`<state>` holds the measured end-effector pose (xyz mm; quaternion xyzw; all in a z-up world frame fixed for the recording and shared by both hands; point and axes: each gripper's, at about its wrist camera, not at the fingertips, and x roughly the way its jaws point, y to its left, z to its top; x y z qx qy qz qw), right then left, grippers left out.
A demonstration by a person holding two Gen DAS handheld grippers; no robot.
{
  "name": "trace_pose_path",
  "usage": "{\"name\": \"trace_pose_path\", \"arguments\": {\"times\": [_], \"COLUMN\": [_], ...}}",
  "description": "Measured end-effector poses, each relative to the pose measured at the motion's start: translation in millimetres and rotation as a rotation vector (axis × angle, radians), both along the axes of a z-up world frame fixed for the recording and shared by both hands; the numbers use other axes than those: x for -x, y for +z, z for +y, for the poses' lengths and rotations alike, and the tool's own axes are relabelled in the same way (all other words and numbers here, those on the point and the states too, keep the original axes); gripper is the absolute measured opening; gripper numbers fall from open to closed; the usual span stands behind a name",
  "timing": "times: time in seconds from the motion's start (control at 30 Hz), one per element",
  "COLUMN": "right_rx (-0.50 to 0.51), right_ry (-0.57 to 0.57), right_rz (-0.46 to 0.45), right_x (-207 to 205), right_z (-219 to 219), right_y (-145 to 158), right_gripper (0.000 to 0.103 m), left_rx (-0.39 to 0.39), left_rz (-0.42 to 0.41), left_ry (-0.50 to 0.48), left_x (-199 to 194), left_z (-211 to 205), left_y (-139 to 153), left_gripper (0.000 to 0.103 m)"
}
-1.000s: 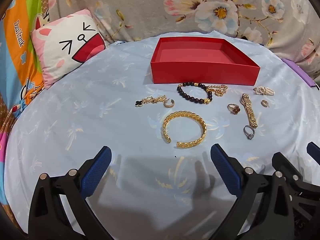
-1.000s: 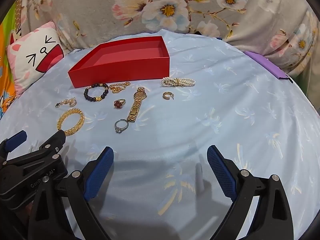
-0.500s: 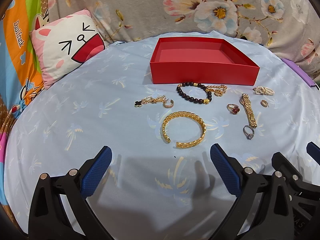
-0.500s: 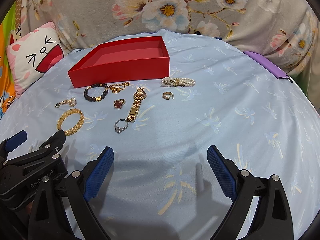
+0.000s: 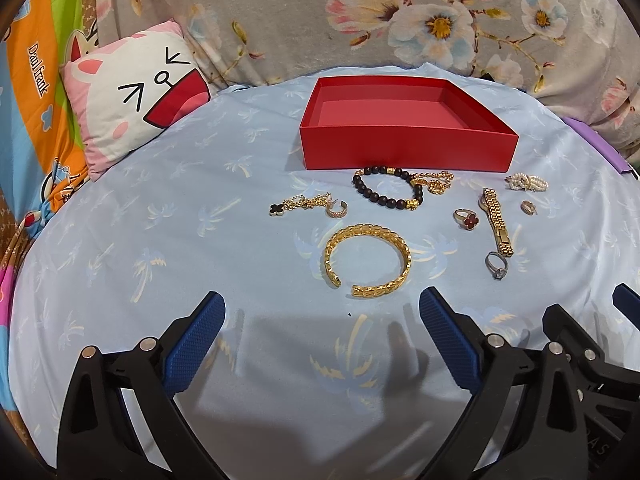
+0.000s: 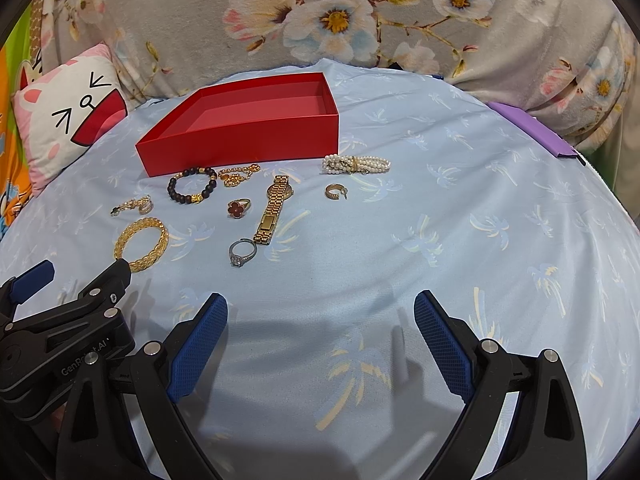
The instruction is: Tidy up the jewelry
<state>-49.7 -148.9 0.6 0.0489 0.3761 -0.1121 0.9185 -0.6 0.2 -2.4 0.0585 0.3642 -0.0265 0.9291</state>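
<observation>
An empty red box (image 5: pixel 404 152) (image 6: pixel 240 148) stands at the back of a light blue cloth. In front of it lie a gold cuff bangle (image 5: pixel 367 260) (image 6: pixel 141 244), a dark bead bracelet (image 5: pixel 387 190) (image 6: pixel 192 190), a gold watch (image 5: pixel 496 220) (image 6: pixel 274 208), a red clover ring (image 5: pixel 466 218) (image 6: pixel 239 208), a silver ring (image 5: pixel 497 266) (image 6: pixel 242 252), a pearl bracelet (image 5: pixel 527 183) (image 6: pixel 356 164), a gold chain (image 5: pixel 436 182) and a clover chain (image 5: pixel 304 204). My left gripper (image 5: pixel 322 320) is open and empty, just short of the bangle. My right gripper (image 6: pixel 320 320) is open and empty, nearer than the rings.
A cat-face cushion (image 5: pixel 136 104) (image 6: pixel 64 116) lies at the back left. A floral blanket (image 5: pixel 400 16) rises behind the box. A purple object (image 6: pixel 536 132) lies at the right edge of the cloth. The left gripper's body (image 6: pixel 60 332) shows at the right wrist view's lower left.
</observation>
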Motion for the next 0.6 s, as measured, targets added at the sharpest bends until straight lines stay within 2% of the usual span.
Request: {"name": "trace_pose_path", "arguments": {"times": [0.6], "right_rx": [0.000], "right_ry": [0.000], "right_rz": [0.000], "right_x": [-0.2], "right_z": [-0.5], "right_y": [-0.4], "right_gripper": [0.093], "left_rx": [-0.003], "left_rz": [-0.002], "left_ry": [-0.001], "left_x": [0.5], "left_z": [-0.4], "left_y": [0.4], "left_gripper": [0.095]}}
